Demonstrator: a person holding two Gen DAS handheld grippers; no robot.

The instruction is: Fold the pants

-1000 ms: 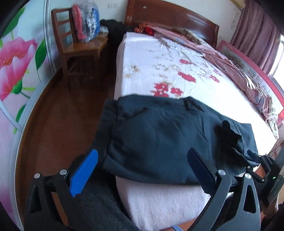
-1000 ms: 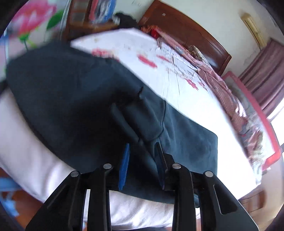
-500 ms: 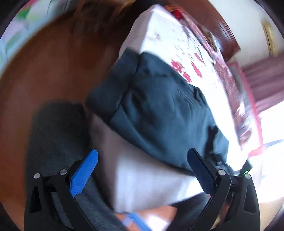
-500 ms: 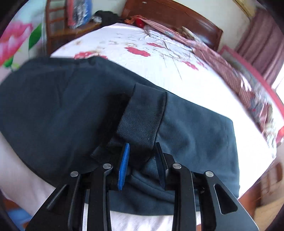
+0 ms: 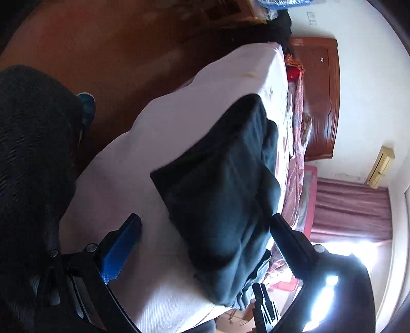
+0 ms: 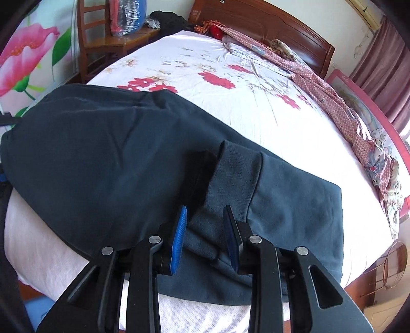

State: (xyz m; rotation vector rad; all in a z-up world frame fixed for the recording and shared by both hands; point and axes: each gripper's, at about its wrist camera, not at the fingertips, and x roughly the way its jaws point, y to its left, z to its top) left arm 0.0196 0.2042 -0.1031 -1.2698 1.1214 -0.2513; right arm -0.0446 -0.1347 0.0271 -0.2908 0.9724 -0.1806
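Note:
Dark navy pants (image 6: 102,158) lie folded across the near end of the bed (image 6: 230,107). My right gripper (image 6: 205,225) is shut on a bunched fold of the pants beside a ribbed cuff (image 6: 235,166). In the left wrist view, which is rolled sideways, the pants (image 5: 225,194) hang over the mattress edge. My left gripper (image 5: 205,230) is open and empty, with its jaws wide on either side of the pants' near edge. The right gripper's tip (image 5: 264,304) shows at the bottom of that view.
A white sheet with red flowers covers the mattress (image 6: 256,84). A pink patterned quilt (image 6: 346,110) lies along the right side. A wooden headboard (image 6: 256,23) stands at the far end. A wooden chair (image 6: 112,38) with a bag stands at the left. The floor (image 5: 115,51) is brown.
My left gripper has rolled sideways and swung to the bed's side, staying open. My right gripper keeps its hold and has pulled the fold slightly toward me.

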